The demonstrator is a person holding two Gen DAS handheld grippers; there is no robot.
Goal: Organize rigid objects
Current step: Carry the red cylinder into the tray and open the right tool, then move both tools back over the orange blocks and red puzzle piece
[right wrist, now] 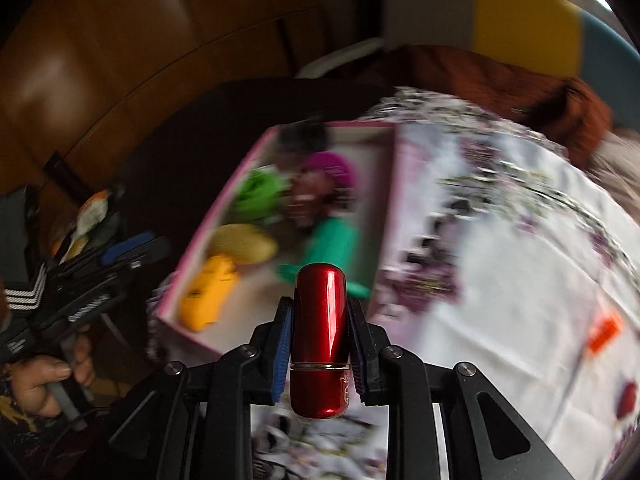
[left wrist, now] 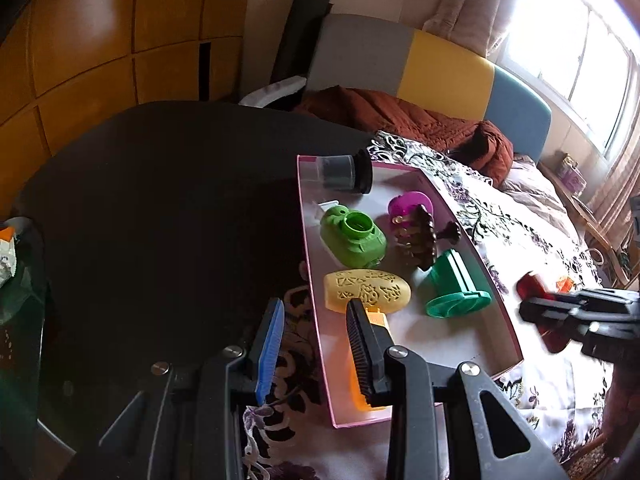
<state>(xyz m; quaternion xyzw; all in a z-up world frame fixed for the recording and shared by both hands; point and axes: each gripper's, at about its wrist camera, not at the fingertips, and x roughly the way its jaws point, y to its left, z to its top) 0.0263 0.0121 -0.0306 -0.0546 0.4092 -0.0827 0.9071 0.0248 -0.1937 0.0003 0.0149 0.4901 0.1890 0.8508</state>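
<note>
A pink-rimmed box (left wrist: 440,344) lies on a flowered cloth (left wrist: 540,380). It holds a clear jar with a black lid (left wrist: 344,172), a green camera-shaped toy (left wrist: 354,238), a magenta piece (left wrist: 410,204), a dark brown figure (left wrist: 420,240), a teal piece (left wrist: 456,288), a yellow oval (left wrist: 368,292) and an orange piece (left wrist: 370,360). My left gripper (left wrist: 316,344) is open, its fingers either side of the box's near left wall. My right gripper (right wrist: 320,312) is shut on a glossy red tube (right wrist: 320,336) in the air, near the box's (right wrist: 256,300) front corner. It also shows at the right edge of the left wrist view, as the right gripper (left wrist: 580,312).
A small orange item (right wrist: 606,332) and a dark red one (right wrist: 628,398) lie on the cloth right of the box. A dark round table (left wrist: 160,200) is to the left. A rust blanket (left wrist: 420,120) and a colour-block headboard (left wrist: 440,64) lie behind. A hand (right wrist: 40,376) holds the left gripper's handle.
</note>
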